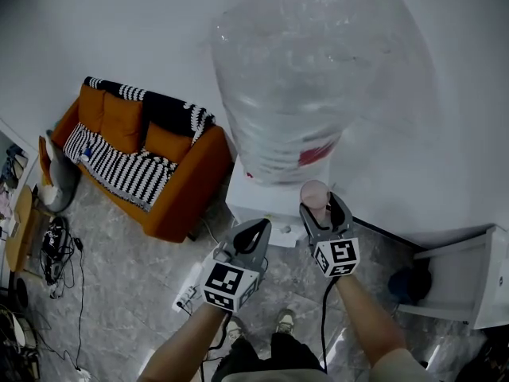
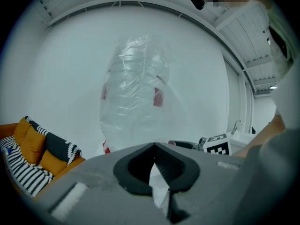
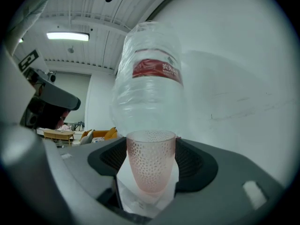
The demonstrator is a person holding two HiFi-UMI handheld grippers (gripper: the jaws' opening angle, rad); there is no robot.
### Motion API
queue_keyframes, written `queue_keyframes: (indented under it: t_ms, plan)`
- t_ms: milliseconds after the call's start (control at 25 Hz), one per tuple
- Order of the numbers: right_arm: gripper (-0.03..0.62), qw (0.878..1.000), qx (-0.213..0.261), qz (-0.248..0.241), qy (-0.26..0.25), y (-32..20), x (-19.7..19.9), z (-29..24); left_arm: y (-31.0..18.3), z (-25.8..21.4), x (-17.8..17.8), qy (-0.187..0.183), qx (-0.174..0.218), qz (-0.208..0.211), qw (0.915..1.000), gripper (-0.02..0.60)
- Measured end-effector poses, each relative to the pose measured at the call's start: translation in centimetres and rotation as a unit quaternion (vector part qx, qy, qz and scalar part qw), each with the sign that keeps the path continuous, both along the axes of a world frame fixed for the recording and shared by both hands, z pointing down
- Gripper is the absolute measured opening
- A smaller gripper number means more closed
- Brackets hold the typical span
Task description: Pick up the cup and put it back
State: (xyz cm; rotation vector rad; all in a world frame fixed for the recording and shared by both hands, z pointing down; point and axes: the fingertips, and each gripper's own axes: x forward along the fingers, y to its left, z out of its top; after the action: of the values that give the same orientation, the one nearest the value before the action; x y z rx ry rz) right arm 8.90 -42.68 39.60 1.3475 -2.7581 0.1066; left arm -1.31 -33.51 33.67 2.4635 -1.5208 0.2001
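Observation:
A pink, dimpled translucent cup [image 3: 151,165] stands upright between the jaws of my right gripper [image 3: 151,144], whose pads press on its two sides. In the head view the cup [image 1: 315,193] and right gripper [image 1: 320,202] are just over the white top of a water dispenser [image 1: 254,205], in front of its big clear bottle [image 1: 310,78]. My left gripper [image 1: 256,228] hovers beside it on the left, shut and empty, its tips meeting [image 2: 153,146]. The bottle [image 2: 136,93] rises ahead of it, and the right gripper's marker cube [image 2: 218,144] shows to its right.
An orange sofa [image 1: 143,157] with striped and black throws stands at the left against the white wall. Cables and clutter [image 1: 56,245] lie on the marble floor, a power strip [image 1: 187,293] by the dispenser. A white shelf unit [image 1: 469,277] stands at the right.

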Motion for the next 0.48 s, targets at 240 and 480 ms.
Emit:
queue_keyframes:
  t_ms: [240, 480]
  plan:
    - [0.331, 1.000, -0.005, 0.000, -0.008, 0.03, -0.14, 0.21, -0.02, 0.48, -0.21, -0.008, -0.005, 0.001, 1.0000, 0.002]
    - [0.391, 1.000, -0.027, -0.001, 0.007, 0.65, -0.12, 0.80, 0.24, 0.36, -0.33, -0.017, -0.007, 0.003, 0.9998, 0.002]
